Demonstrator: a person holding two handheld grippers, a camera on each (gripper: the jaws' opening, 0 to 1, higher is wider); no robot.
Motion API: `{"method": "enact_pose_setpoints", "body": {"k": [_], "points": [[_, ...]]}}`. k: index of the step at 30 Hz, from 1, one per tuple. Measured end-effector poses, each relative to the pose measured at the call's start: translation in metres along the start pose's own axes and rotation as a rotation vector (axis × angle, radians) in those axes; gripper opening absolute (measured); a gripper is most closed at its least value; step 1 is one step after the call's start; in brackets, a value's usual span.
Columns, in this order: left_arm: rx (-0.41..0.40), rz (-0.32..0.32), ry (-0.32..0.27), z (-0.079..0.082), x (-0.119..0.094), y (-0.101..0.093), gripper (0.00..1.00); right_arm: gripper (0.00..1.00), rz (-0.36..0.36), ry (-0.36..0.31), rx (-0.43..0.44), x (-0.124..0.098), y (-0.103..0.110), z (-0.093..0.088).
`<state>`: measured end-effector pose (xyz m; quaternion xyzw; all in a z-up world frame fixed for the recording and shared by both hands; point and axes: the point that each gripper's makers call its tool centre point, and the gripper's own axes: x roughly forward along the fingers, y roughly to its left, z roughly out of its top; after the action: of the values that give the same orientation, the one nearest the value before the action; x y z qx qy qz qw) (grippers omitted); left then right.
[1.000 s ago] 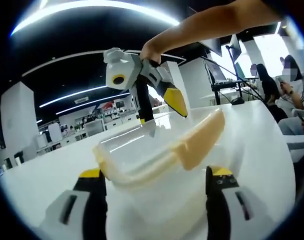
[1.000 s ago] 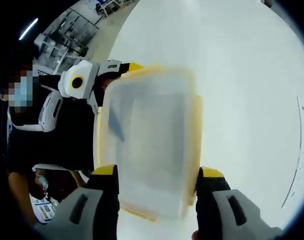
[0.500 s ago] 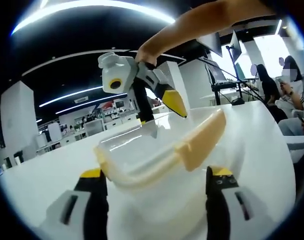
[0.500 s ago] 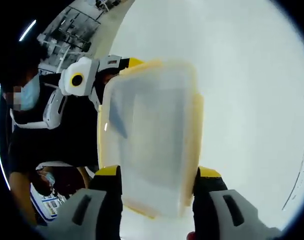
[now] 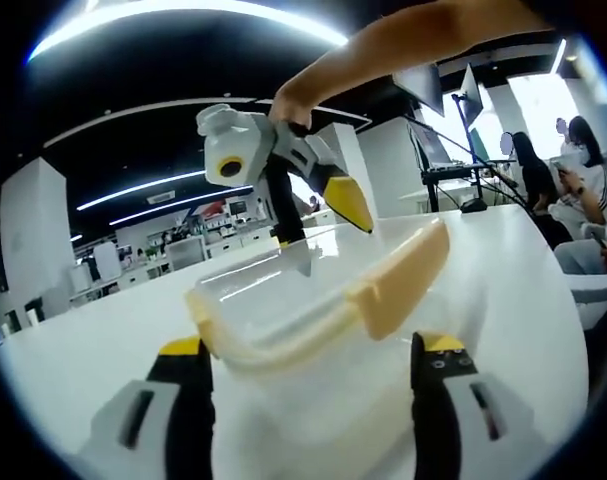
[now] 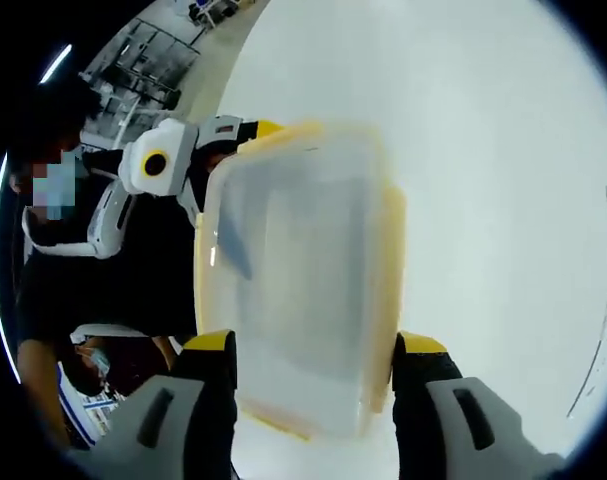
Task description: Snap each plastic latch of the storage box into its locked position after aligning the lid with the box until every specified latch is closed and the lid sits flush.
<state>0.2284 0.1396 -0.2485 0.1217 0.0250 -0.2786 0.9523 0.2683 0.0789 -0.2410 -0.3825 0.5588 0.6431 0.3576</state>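
Note:
A storage box [image 5: 283, 310] with a clear lid and pale yellow latches sits on the white table [image 5: 93, 340]. My left gripper [image 5: 313, 350] is open, its jaws on either side of the box's near end. One long side latch [image 5: 403, 275] sticks up and outward, unlocked. My right gripper [image 5: 323, 230] reaches down at the far end, jaws apart. In the right gripper view I look down on the lid [image 6: 298, 270], with my right gripper [image 6: 315, 348] open astride the near end and the left gripper [image 6: 253, 135] at the far end. A side latch [image 6: 391, 250] shows along the right edge.
The white table [image 6: 503, 200] spreads wide to the right of the box. A person in dark clothes [image 6: 93, 290] stands at the table's edge behind the left gripper. People sit at the far right [image 5: 573, 180] beside a stand with equipment [image 5: 453, 160].
The right gripper has shifted slightly left over the box's far end. The box and the left gripper stay where they were.

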Motion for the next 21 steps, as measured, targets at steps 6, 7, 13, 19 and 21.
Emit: {"method": "enact_pose_setpoints", "body": {"k": [6,7,13,19,21], "points": [[0.0,-0.001,-0.002,0.0,0.0,-0.001,0.8,0.64,-0.049,0.019,-0.116,-0.003,-0.002,0.009],[0.0,-0.001,-0.002,0.0,0.0,-0.001,0.8,0.65,-0.059,0.024,-0.125,-0.003,-0.003,0.011],[0.0,-0.002,-0.002,0.0,0.0,-0.003,0.8,0.65,-0.088,0.006,-0.2,-0.005,-0.003,0.035],[-0.002,-0.004,-0.003,0.0,-0.001,-0.002,0.8,0.66,-0.111,0.068,-0.212,-0.003,-0.002,0.041],[-0.003,-0.004,-0.003,0.0,0.0,-0.003,0.8,0.66,-0.119,0.086,-0.22,-0.003,-0.002,0.043]]}}
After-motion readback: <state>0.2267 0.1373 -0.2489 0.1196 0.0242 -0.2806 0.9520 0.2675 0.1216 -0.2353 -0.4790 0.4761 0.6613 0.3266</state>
